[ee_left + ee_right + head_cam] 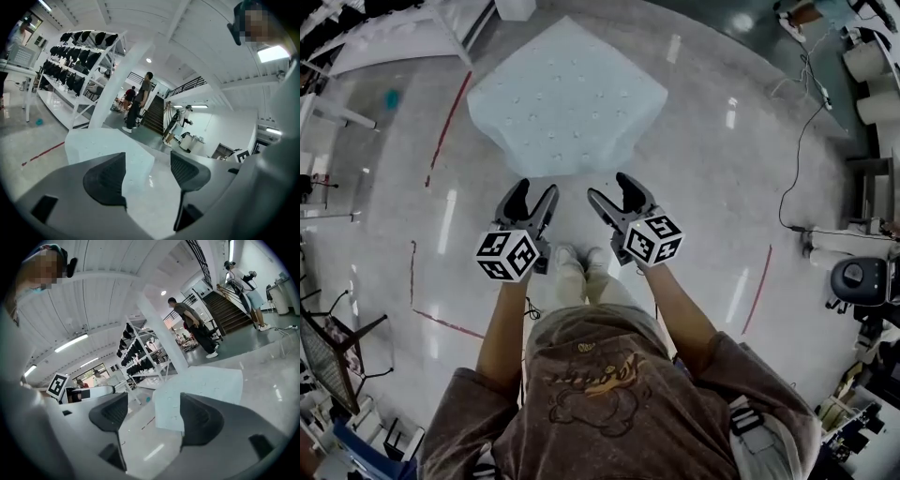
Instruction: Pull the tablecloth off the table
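The pale blue dotted tablecloth (567,103) lies spread in a rumpled heap on the glossy floor just ahead of me, and I cannot see a table under it. My left gripper (534,190) and right gripper (608,187) hang side by side a little short of its near edge, both open and holding nothing. In the left gripper view the cloth (103,143) shows beyond the wide-apart jaws of the gripper (147,173). In the right gripper view the cloth (201,385) lies past the open gripper (153,416), with bare floor between the pads.
Red tape lines (445,131) mark the floor left of the cloth. A black cable (797,150) and equipment (862,281) sit at the right, a white table (394,37) at the far left. A shelf rack (79,61), standing people (140,101) and stairs (152,117) lie ahead.
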`<state>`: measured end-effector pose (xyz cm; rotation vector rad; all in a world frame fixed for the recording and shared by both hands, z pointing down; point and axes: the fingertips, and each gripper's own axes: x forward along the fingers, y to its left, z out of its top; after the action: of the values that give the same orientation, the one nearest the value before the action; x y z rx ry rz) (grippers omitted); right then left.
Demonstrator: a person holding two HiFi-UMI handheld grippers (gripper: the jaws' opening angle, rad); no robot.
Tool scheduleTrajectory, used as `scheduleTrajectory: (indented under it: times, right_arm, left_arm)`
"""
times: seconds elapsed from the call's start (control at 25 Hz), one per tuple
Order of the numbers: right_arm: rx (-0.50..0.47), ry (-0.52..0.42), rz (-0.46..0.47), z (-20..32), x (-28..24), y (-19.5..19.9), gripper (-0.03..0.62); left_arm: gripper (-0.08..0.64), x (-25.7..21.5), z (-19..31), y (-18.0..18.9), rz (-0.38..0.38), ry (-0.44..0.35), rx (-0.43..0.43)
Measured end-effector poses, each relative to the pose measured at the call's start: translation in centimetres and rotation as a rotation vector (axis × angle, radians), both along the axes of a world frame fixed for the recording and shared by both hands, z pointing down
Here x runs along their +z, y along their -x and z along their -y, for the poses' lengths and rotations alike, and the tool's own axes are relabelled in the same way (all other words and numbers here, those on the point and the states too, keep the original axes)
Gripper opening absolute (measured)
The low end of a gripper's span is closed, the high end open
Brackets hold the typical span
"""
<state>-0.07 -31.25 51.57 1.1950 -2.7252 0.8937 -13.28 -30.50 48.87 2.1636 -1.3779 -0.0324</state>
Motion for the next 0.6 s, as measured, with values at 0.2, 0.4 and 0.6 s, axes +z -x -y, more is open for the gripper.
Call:
scheduleTrajectory:
  times: [0.2,0.4,0.6]
  right_arm:
    - [0.012,0.023,0.006,1.2,3.1,0.5,0.333]
    - [0.008,0.042,0.020,2.2,6.0,1.0,0.337]
    - [0.059,0.094,0.106,3.3,8.7,0.6,0.345]
  left_arm:
    - [0.291,4.0,0.6,0.5,0.004,0.051,-0.003]
    - [0.291,7.3,1.4,0.8,-0.045,0.074,0.005]
    - [0.293,10.7,2.0,0.9,-0.146,0.113,-0.006]
